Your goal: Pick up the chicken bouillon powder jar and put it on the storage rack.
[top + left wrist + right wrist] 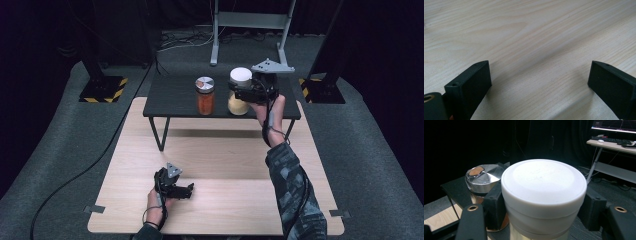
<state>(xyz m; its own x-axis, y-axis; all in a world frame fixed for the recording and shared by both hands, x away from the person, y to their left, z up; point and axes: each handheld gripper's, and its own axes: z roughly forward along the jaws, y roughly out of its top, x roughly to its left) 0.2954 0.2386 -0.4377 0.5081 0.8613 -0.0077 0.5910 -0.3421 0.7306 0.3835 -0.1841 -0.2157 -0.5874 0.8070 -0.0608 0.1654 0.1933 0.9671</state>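
Right tool (544, 207) – clamped on jar (544, 195) | white lid – pale contents

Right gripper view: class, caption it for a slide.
Right gripper clamps the white-lidded jar beside a foil-topped jar.

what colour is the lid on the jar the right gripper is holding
White. The lid shows best in the right gripper view, with the jaws of the right gripper closed on it.

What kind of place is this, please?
Probably a lab or recording studio: black curtains surround a carpeted floor, hazard-striped stand bases flank the wooden table, and a computer desk stands behind.
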